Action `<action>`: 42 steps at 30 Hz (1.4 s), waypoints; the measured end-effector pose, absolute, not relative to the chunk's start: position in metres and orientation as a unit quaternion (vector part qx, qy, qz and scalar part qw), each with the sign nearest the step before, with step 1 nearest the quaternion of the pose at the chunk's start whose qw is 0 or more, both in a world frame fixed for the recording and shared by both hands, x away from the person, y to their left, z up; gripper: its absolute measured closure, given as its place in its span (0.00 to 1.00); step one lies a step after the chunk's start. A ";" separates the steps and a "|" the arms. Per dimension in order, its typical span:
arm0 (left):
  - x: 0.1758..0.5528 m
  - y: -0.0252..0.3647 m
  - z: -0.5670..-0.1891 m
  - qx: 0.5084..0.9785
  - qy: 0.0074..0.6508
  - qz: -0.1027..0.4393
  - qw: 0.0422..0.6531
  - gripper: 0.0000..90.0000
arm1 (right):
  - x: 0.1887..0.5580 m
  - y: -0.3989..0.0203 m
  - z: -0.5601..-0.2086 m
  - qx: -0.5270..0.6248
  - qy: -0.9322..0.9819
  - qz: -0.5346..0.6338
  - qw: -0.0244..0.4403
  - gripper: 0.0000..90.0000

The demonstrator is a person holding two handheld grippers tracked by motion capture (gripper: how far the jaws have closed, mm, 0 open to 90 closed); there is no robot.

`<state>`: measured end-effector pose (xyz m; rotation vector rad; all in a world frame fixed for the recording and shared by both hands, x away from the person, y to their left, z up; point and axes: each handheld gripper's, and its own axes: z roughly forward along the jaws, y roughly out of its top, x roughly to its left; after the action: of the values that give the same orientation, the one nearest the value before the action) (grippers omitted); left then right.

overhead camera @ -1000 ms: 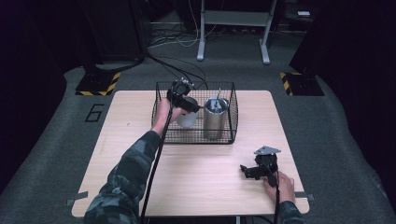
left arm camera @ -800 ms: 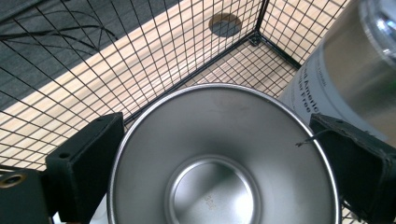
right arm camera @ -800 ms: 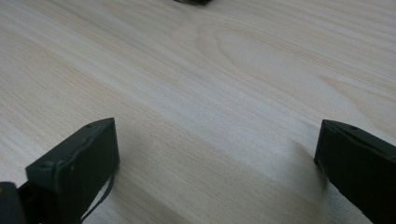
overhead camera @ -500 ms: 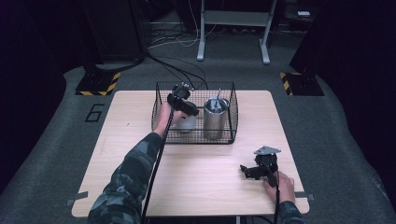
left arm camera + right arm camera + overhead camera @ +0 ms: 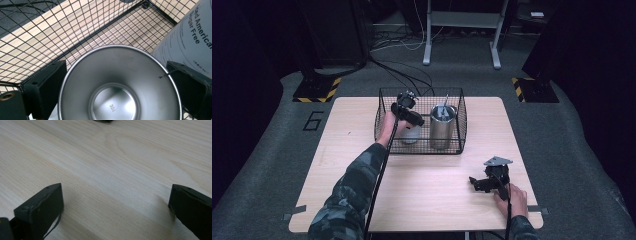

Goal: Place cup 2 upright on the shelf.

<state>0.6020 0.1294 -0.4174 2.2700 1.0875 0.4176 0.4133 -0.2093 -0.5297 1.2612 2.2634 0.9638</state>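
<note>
Left gripper view: a steel cup (image 5: 117,85) is seen between the wide-spread jaws of the left gripper (image 5: 117,92), inside the wire basket (image 5: 50,37), mouth up. The jaws should be centred on its rim before being closed, and the printed canister (image 5: 190,42) beside the far jaw should be avoided.

The cup (image 5: 117,85) is brushed, shiny steel; the basket (image 5: 50,37) around it is black wire; the tabletop (image 5: 112,165) is pale, smooth, matt wood.
</note>
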 end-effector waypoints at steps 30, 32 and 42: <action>0.594 0.133 -0.409 0.844 0.425 0.160 0.286 0.01 | 0.413 -0.209 -0.530 0.449 0.804 0.342 0.186 0.00; 0.592 0.136 -0.404 0.844 0.422 0.162 0.287 0.00 | 0.413 -0.209 -0.530 0.450 0.804 0.342 0.186 0.00; 0.577 0.149 -0.383 0.839 0.414 0.163 0.314 0.00 | 0.413 -0.209 -0.530 0.451 0.804 0.340 0.187 0.00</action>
<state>0.5770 0.1487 -0.3826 2.2104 1.0915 0.4289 0.4129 -0.2091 -0.5295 1.2685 2.2644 0.9569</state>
